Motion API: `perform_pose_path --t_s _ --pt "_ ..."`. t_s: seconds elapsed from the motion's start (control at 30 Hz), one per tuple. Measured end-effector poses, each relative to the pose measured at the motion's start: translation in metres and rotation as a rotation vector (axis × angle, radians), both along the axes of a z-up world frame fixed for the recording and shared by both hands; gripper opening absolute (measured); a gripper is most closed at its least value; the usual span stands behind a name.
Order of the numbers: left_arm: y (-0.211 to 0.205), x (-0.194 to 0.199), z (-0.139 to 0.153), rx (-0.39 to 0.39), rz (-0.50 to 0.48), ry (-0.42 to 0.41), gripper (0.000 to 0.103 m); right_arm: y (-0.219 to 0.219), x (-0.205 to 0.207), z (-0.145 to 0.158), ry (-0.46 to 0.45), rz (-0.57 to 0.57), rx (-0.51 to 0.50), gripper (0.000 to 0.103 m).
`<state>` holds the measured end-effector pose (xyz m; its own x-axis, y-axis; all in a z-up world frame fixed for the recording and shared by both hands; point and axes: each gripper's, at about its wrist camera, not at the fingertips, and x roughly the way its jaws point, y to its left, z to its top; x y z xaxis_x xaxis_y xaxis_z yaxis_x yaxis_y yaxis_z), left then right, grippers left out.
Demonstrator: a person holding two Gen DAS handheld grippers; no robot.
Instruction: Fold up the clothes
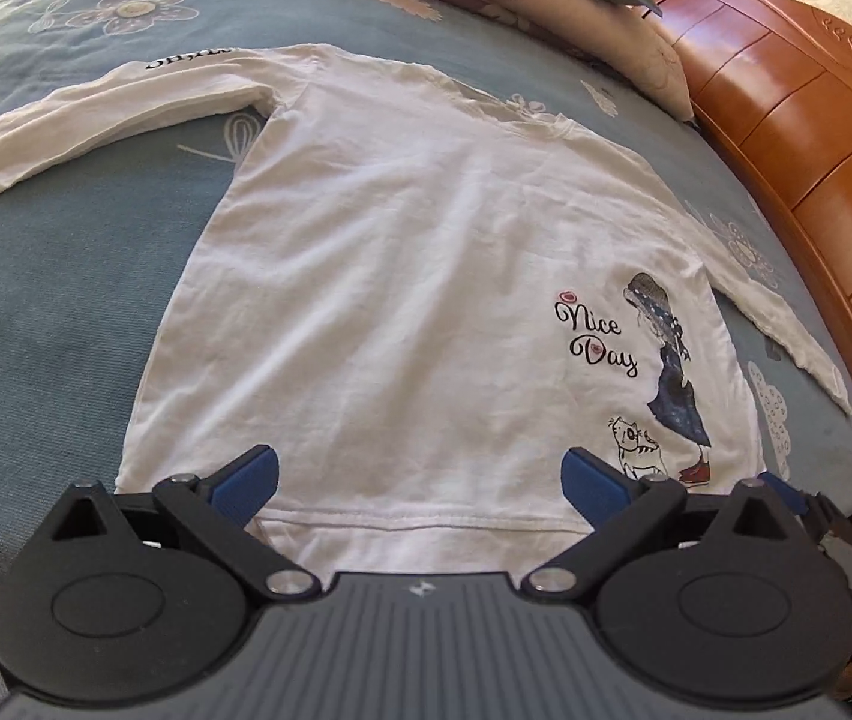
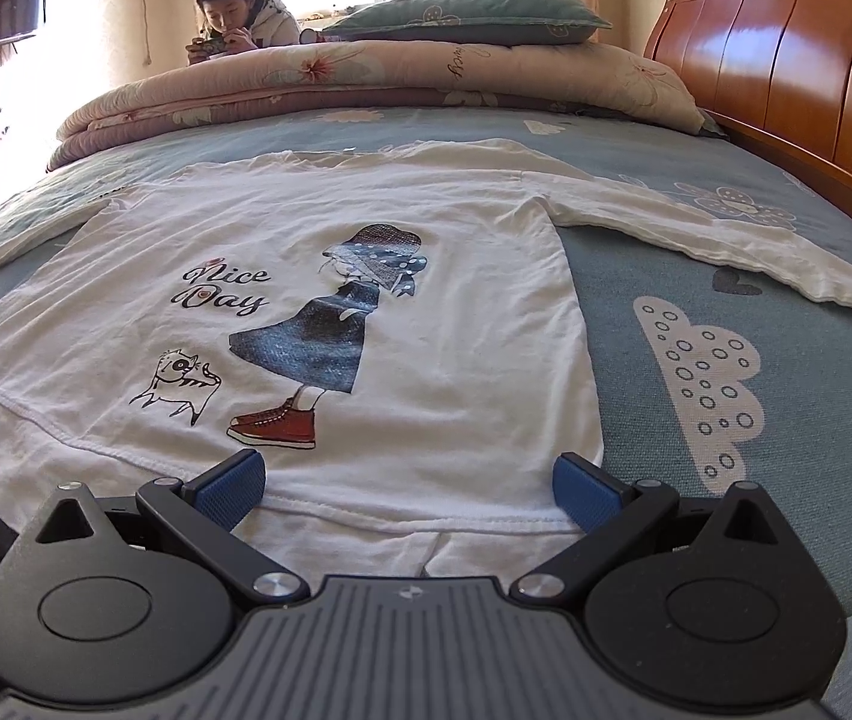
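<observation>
A white long-sleeved cotton shirt (image 2: 318, 240) printed with a girl and "Nice Day" lies spread flat, front up, on the blue flower-patterned bedsheet (image 2: 636, 312), both sleeves stretched outward. The left gripper (image 1: 420, 480) and right gripper (image 2: 409, 483) hover at the shirt's hem, each with jaws spread wide and holding nothing. Folding seems not yet begun. A clean start would likely mean pinching one sleeve or hem corner fully through both layers, keeping edges aligned. Beyond the shirt's collar sits a rolled pink floral quilt (image 2: 366, 78).

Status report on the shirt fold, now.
Left tongs open, right tongs open, both at the hem. White shirt flat on bed, sleeves spread, unfolded. Nothing on it.
</observation>
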<state>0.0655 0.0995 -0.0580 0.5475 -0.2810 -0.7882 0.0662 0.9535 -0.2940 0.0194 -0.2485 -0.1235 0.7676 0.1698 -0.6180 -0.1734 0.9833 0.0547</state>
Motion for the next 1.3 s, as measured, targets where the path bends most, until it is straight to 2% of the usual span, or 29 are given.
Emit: perform_pose_path --t_s 0.07,0.1,0.17,0.27,0.43,0.6,0.73,0.8,0.93,1.07,1.17,1.3 --pt "-0.018 -0.015 -0.003 0.102 -0.011 -0.083 0.1 -0.001 -0.001 0.0 -0.002 0.004 -0.001 0.103" --pt "-0.025 -0.023 -0.004 0.115 -0.04 -0.111 0.1 -0.001 -0.002 -0.001 -0.004 0.007 -0.001 0.103" --pt "-0.034 -0.037 -0.009 0.059 -0.106 -0.114 0.1 -0.001 -0.003 -0.002 -0.011 0.012 -0.001 0.103" --pt "-0.04 -0.047 -0.022 -0.03 -0.17 -0.048 0.1 -0.001 -0.003 -0.003 -0.021 0.014 -0.003 0.103" --pt "-0.047 -0.06 -0.016 0.019 -0.221 -0.043 0.1 -0.001 -0.005 -0.004 -0.029 0.022 -0.006 0.103" --pt "-0.056 -0.048 -0.001 0.001 -0.251 -0.132 0.1 0.001 -0.003 -0.004 -0.019 0.008 -0.013 0.103" --pt "-0.066 -0.031 -0.022 -0.032 -0.225 -0.035 0.1 0.0 -0.004 -0.004 -0.02 0.014 -0.018 0.103" --pt "-0.071 -0.04 -0.024 -0.02 -0.23 -0.052 0.101 0.0 -0.005 -0.003 -0.012 0.02 -0.021 0.103" --pt "-0.068 -0.052 -0.016 -0.073 -0.301 -0.019 0.102 -0.001 -0.008 -0.003 -0.017 0.023 -0.018 0.103" --pt "-0.055 -0.034 0.01 0.001 -0.242 -0.161 0.102 0.0 -0.009 -0.004 -0.026 0.019 -0.021 0.103" --pt "-0.038 0.005 0.02 -0.04 -0.166 -0.2 0.102 -0.001 -0.009 -0.004 -0.026 0.019 -0.02 0.103" --pt "-0.013 0.058 0.023 -0.087 -0.037 -0.185 0.102 0.0 -0.007 0.002 -0.004 0.019 -0.027 0.103"
